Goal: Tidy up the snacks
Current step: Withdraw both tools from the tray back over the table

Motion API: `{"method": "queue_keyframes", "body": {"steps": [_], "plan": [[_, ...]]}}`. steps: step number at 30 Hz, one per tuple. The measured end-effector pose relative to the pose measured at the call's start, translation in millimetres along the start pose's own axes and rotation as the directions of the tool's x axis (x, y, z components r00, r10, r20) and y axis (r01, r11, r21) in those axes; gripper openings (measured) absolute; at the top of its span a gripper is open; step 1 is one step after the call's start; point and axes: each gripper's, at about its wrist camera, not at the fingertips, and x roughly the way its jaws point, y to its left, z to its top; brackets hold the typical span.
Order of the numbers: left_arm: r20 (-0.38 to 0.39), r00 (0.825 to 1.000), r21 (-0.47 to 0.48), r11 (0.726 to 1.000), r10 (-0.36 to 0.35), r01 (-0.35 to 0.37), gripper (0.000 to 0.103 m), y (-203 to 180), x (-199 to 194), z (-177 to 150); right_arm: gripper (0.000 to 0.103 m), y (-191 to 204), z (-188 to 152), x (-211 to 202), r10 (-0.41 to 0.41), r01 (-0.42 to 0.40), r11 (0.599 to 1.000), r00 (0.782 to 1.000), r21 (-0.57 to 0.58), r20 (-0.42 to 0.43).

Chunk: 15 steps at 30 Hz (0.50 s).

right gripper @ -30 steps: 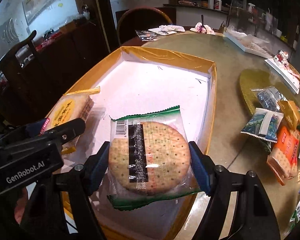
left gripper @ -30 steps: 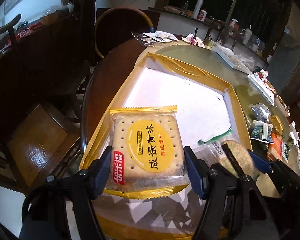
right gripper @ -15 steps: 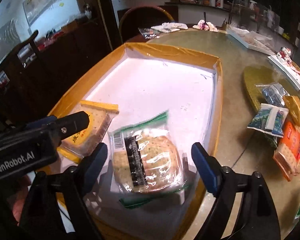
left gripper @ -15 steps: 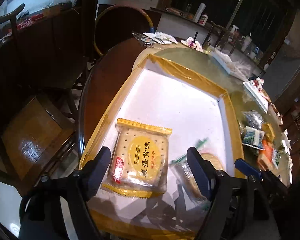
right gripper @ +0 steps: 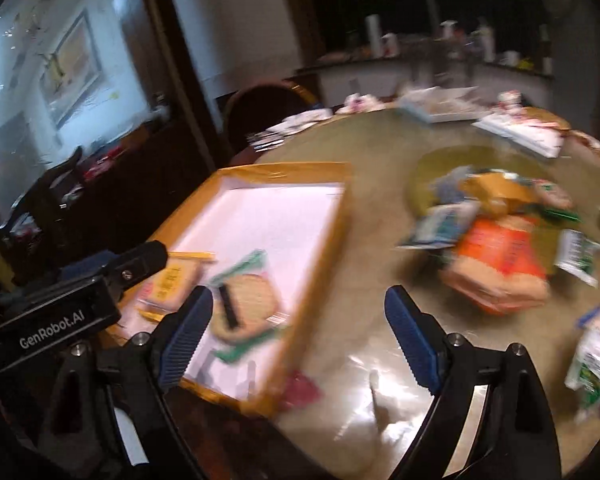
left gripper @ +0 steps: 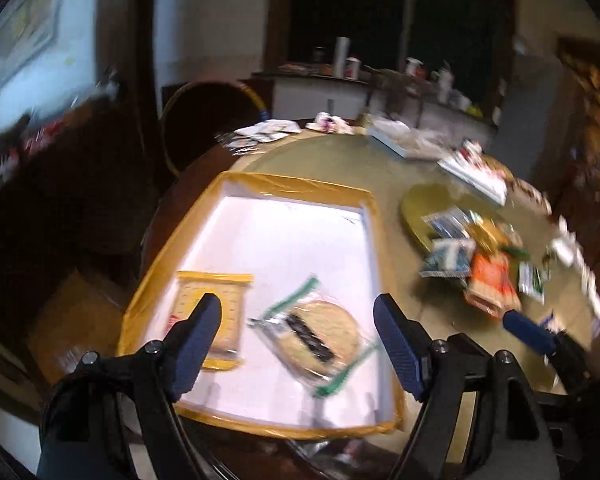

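Blurring smears both views, so package print is unreadable. Left gripper [left gripper: 298, 334] hangs open above the near end of the tray [left gripper: 296, 186], nothing between its blue pads; its left pad covers the lower part of the square cracker pack [left gripper: 224, 300]. That yellow-edged pack lies flat in the tray's near-left corner, yellow seal strips at its far and near ends, long axis running roughly away from the camera. Just beside it to the right, apart from it, the round cracker pack [left gripper: 320, 336] lies flat, green seals at upper left and lower right, so its long axis runs diagonally; the black label stripe follows the same diagonal. Tray is white inside with a yellow taped rim, sitting on the round table [left gripper: 396, 168]. Right gripper [right gripper: 298, 334] is also spread wide and holds nothing, over the tray's right rim and bare tabletop. Further right, well apart from the tray, a loose pile of snack packs [right gripper: 496, 252] with an orange pack on top sits on the table, too blurred to sort; another pack [right gripper: 594, 364] is cut off at the right edge.
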Motion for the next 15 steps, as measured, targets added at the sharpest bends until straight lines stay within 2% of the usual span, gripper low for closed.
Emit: {"method": "queue_keyframes", "body": {"steps": [4,8,15], "plan": [[0.007,1.000,0.088,0.996,-0.025,0.025,0.079,-42.4,-5.9,-10.1,0.088,-33.7,-17.3,-25.6,-0.046,0.045,0.998,0.999,0.035,0.008],[-0.020,0.998,0.130,0.989,-0.066,0.068,0.079,-72.0,-7.8,-18.6,0.088,-61.7,-29.9,-52.5,-0.108,0.106,0.993,0.994,0.057,0.032],[-0.066,0.986,0.136,0.977,-0.154,0.161,0.079,-97.5,-11.3,-29.3,0.088,-98.7,-39.0,-81.4,-0.169,0.168,0.982,0.986,0.087,0.004]]}}
